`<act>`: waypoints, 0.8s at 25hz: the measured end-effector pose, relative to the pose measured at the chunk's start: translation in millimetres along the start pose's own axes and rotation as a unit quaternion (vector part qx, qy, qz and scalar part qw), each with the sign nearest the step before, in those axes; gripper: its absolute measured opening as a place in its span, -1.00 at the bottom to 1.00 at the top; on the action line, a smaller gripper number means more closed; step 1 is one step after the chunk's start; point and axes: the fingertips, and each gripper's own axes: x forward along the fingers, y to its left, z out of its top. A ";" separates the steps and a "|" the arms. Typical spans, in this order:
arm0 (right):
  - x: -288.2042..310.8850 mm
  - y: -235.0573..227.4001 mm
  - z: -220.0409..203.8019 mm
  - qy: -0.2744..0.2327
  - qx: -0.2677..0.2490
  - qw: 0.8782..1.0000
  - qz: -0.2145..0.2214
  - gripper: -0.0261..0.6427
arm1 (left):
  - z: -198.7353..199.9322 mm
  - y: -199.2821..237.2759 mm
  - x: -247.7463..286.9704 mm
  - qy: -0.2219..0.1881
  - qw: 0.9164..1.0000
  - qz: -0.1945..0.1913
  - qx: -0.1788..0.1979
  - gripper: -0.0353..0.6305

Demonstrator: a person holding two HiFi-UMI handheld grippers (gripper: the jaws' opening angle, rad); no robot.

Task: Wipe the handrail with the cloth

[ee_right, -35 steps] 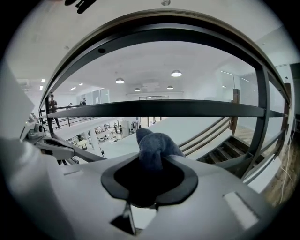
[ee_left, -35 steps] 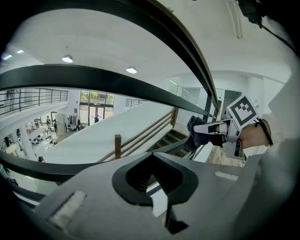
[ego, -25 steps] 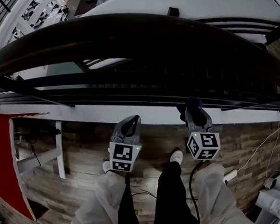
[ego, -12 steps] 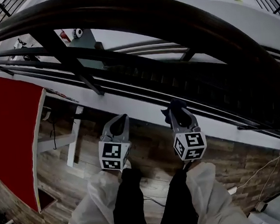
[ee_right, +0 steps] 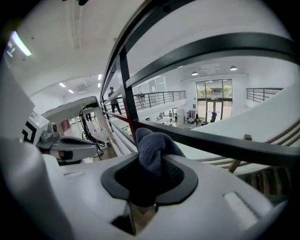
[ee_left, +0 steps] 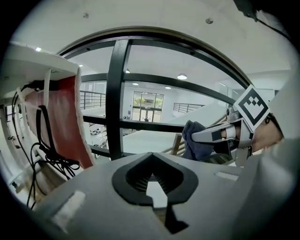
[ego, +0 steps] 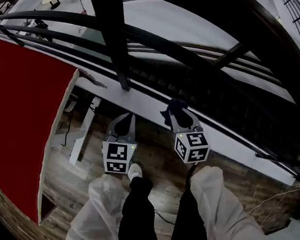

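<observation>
The dark handrail curves across the top of the head view, above thinner black rails and an upright post. My right gripper is shut on a bunched dark blue cloth and is held below the handrail, over the white ledge. In the right gripper view the cloth bulges out between the jaws, close to a lower rail. My left gripper hangs beside it to the left, shut on nothing. In the left gripper view its jaw tips meet, and the cloth shows at the right.
A red panel fills the left of the head view, with a white frame and cables beside it. Wooden floor lies below the grippers, where the person's legs stand. Beyond the rails is a drop to a lower hall.
The head view has swung left along the railing, bringing the upright post and more of the red panel into view. Both grippers keep their pose, and the right one still holds the cloth.
</observation>
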 end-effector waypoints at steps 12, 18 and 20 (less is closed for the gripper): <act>120.7 51.2 -24.6 0.037 -0.001 0.999 0.034 -0.66 | -35.4 70.0 44.2 0.015 1.000 -0.012 0.010 -0.90; 176.1 62.1 -34.1 0.055 0.013 0.997 0.058 -0.66 | -45.5 80.1 75.0 0.032 0.999 -0.018 0.028 -0.90; 196.6 66.7 -33.9 0.058 0.012 0.996 0.066 -0.66 | -45.9 80.0 81.5 0.034 0.998 -0.026 0.037 -0.90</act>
